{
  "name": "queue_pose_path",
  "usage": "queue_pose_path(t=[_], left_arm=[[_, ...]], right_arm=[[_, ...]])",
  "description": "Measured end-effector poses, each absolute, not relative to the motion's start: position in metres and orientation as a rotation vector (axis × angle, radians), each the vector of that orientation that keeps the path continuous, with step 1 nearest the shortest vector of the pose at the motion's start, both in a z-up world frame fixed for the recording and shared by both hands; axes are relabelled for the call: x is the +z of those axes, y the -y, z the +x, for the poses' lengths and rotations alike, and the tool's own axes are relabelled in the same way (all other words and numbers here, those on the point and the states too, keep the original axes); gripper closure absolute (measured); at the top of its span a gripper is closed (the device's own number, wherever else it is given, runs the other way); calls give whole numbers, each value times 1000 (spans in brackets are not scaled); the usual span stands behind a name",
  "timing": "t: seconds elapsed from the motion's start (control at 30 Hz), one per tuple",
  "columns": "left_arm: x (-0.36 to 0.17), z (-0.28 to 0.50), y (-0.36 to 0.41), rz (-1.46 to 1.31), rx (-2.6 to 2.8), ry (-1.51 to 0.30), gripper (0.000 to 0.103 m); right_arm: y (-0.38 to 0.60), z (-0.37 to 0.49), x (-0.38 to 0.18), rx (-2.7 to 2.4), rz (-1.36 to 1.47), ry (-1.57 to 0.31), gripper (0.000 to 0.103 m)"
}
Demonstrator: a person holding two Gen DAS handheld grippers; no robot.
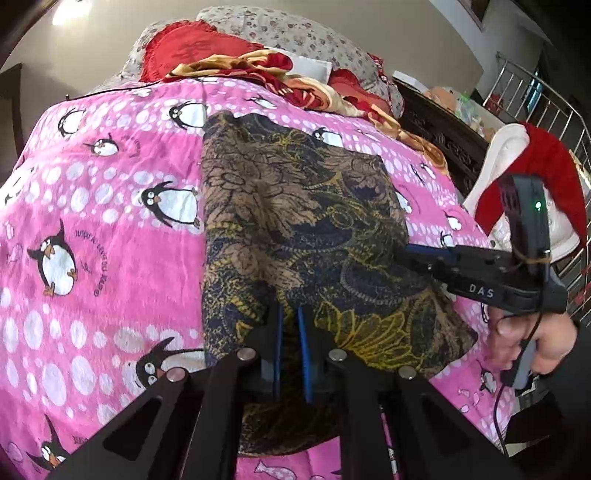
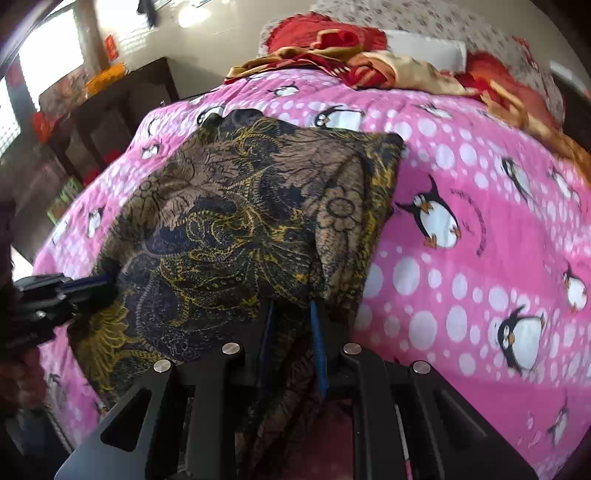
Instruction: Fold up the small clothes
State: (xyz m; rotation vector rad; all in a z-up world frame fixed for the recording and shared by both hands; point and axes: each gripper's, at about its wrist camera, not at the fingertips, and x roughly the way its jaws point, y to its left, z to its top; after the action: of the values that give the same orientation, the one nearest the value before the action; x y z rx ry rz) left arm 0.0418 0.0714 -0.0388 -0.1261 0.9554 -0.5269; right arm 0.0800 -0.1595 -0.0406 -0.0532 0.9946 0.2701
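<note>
A dark garment with a brown, navy and yellow floral print [image 1: 295, 221] lies on the pink penguin bedspread [image 1: 110, 229]. My left gripper [image 1: 290, 314] is shut on the garment's near edge, cloth pinched between its blue pads. My right gripper [image 1: 410, 253] comes in from the right in the left wrist view and grips the garment's right edge. In the right wrist view the garment [image 2: 240, 221] is lifted and bunched at the right gripper [image 2: 291, 310], which is shut on its near edge. The left gripper [image 2: 107, 280] holds the cloth's left edge there.
Red and gold bedding [image 1: 229, 59] and a floral pillow [image 1: 295, 33] are piled at the bed's far end. A dark wooden cabinet [image 1: 443, 140], a metal rack [image 1: 535, 99] and red and white clothing [image 1: 524, 177] stand at the right. A dark dresser [image 2: 110, 122] stands left.
</note>
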Motion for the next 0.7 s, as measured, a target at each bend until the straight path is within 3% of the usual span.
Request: queue_pose_path(t=[0.1,0.23,0.37,0.53,0.7], left_arm=[[-26,44,-77,-150,-537,-935,93],[-15,57,-84,-192,-513,-904,94],[-45,71,-72,-182,-492,-990,94],[-27,67,-69,-180,-491,-960,94],[5,104,-56,-191,-457,-885,90]], right_arm=[[163,70,-32,229,-55,-1018,82],[140,27,2,358,-111,-910,82],[117,8,-36,371,-313,-1011,82],[135,14,-28,381,-183,-1033,81],[148,61,16,209,-105,-867,81]])
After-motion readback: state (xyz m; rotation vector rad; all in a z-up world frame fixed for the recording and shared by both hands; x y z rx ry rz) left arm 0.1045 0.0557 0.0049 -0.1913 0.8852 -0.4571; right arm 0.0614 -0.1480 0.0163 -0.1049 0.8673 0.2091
